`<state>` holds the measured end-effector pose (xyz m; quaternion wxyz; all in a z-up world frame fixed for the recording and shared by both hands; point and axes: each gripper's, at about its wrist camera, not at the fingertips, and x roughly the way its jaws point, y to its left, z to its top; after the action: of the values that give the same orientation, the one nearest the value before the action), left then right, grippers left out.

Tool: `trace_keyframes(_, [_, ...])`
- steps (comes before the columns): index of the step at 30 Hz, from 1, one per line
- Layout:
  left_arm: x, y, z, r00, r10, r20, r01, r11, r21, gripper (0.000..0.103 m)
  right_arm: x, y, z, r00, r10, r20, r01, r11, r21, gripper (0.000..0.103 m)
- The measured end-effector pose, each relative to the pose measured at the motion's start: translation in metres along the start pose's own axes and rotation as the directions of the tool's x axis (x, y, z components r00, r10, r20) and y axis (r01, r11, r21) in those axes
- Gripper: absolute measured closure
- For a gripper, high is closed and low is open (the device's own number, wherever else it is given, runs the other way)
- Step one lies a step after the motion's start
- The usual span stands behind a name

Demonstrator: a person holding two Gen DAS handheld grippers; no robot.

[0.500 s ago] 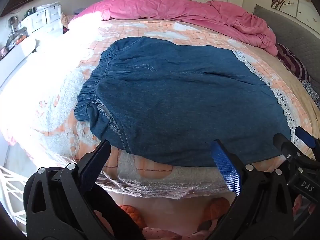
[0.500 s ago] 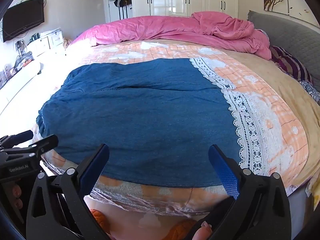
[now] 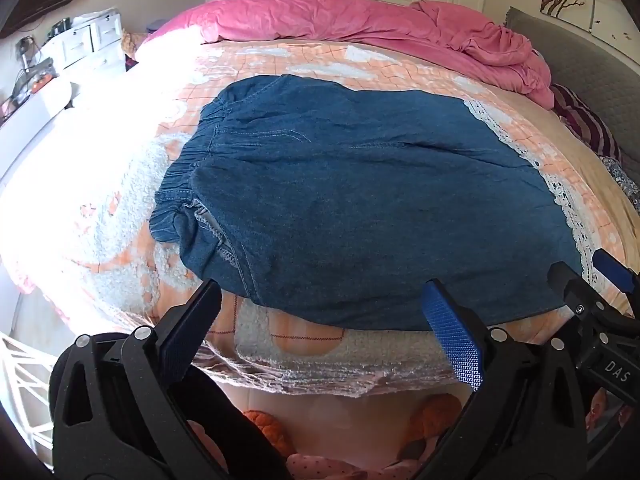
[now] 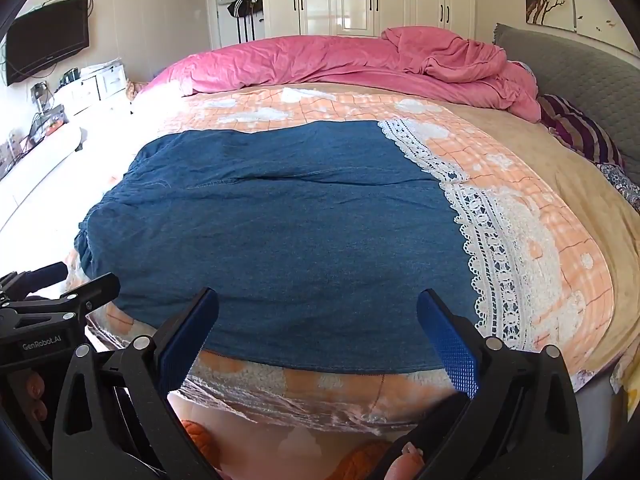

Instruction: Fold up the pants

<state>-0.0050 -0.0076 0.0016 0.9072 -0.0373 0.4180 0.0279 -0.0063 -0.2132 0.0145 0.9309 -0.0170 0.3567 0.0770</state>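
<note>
Blue denim pants [image 3: 360, 208] lie flat on the bed, legs doubled over each other, elastic waistband at the left [image 3: 188, 176] and lace-trimmed hem at the right [image 4: 488, 248]. They also fill the middle of the right wrist view [image 4: 288, 240]. My left gripper [image 3: 320, 320] is open and empty, hovering just off the near bed edge in front of the waist end. My right gripper [image 4: 320, 328] is open and empty, just off the near edge in front of the hem end. Each gripper shows at the edge of the other's view.
The bed has an orange and white blanket [image 3: 120, 200] with a frayed near edge. A pink duvet [image 4: 340, 64] is bunched at the far side. A grey headboard [image 4: 580, 68] and striped pillow [image 4: 580, 132] are at the right. White drawers [image 3: 88, 40] stand at the left.
Both grippers have drawn back slightly from the bed and stay open. The pants have not moved.
</note>
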Motion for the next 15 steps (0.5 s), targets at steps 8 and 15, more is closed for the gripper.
trace_keyframes(8, [-0.0005, 0.0009, 0.0016, 1.0, -0.009, 0.0, 0.009, 1.0, -0.002, 0.009, 0.0001, -0.0004, -0.0022, 1.0, 0.0, -0.005, 0.0, 1.0, -0.001, 0.004])
trace_keyframes(15, [-0.0007, 0.001, 0.0021, 1.0, -0.009, 0.002, 0.009, 1.0, -0.003, 0.009, -0.0005, 0.001, -0.0027, 1.0, -0.003, -0.001, 0.003, 1.0, -0.005, 0.004])
